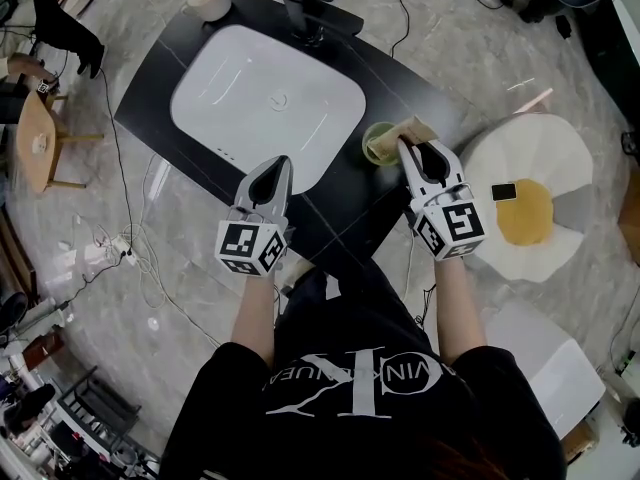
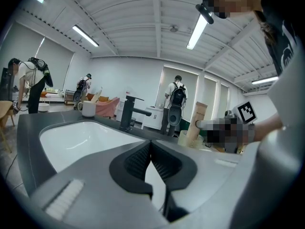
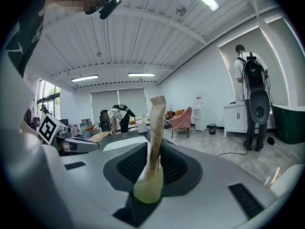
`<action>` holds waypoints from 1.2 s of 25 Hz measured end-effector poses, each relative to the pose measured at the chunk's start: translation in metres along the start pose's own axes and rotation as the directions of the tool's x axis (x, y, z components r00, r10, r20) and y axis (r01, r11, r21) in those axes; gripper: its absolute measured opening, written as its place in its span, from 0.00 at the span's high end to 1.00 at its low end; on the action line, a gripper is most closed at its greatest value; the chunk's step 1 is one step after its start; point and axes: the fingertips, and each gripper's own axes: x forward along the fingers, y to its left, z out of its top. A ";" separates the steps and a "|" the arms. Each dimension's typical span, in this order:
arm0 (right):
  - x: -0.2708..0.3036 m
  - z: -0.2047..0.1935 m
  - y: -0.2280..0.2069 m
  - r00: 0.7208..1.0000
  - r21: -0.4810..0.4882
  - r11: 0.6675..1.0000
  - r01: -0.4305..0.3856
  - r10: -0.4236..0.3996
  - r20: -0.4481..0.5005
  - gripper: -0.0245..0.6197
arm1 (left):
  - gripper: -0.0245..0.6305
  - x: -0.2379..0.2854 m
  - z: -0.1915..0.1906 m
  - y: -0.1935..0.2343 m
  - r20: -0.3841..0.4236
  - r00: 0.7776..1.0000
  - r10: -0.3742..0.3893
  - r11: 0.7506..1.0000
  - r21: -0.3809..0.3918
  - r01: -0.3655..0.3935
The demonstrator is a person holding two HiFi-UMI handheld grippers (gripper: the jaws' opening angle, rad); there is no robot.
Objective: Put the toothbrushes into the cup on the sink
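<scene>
Holding tan paper toothbrush sleeve near upright, lower end inside pale green translucent cup: right gripper, fingers pinching sleeve above cup rim. We see cup on black counter, at 3 o'clock of white oval sink basin. Left gripper fingers pressed together at tips, nothing between; we place it over basin's 6 o'clock rim. Black faucet at basin's 12 o'clock, white mug near 11.
</scene>
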 end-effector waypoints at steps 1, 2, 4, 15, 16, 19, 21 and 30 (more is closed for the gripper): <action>-0.001 0.000 -0.001 1.000 0.003 1.000 0.004 -0.004 0.000 0.89 | 0.94 0.000 0.000 0.000 0.000 1.000 -0.001 1.000 -0.001 0.001; -0.001 0.000 -0.002 1.000 0.006 1.000 0.008 -0.008 0.001 0.88 | 0.94 -0.001 0.000 0.000 0.001 1.000 -0.002 1.000 -0.002 0.002; -0.002 0.000 -0.003 1.000 0.012 1.000 0.013 -0.013 0.003 0.86 | 0.94 -0.001 0.000 -0.001 0.001 1.000 -0.004 1.000 -0.003 0.004; -0.011 -0.003 -0.004 0.999 0.072 0.997 0.040 -0.040 0.002 0.78 | 0.94 -0.007 0.001 -0.004 0.001 1.000 -0.021 1.000 -0.001 0.021; -0.012 -0.004 -0.004 0.999 0.075 0.996 0.046 -0.046 0.000 0.78 | 0.94 -0.008 0.001 -0.004 0.000 1.000 -0.025 1.000 0.003 0.025; -0.017 -0.005 -0.004 0.998 0.091 0.994 0.063 -0.063 0.003 0.78 | 0.94 -0.012 0.003 -0.004 0.001 0.999 -0.032 0.999 0.006 0.032; -0.021 -0.006 -0.003 0.997 0.108 0.991 0.076 -0.077 0.009 0.78 | 0.94 -0.013 0.004 -0.003 0.005 0.999 -0.038 0.999 0.008 0.038; -0.047 -0.002 0.006 0.990 0.128 0.983 0.132 -0.138 0.033 0.79 | 0.94 -0.018 0.011 -0.009 0.020 0.995 -0.093 0.995 0.022 0.092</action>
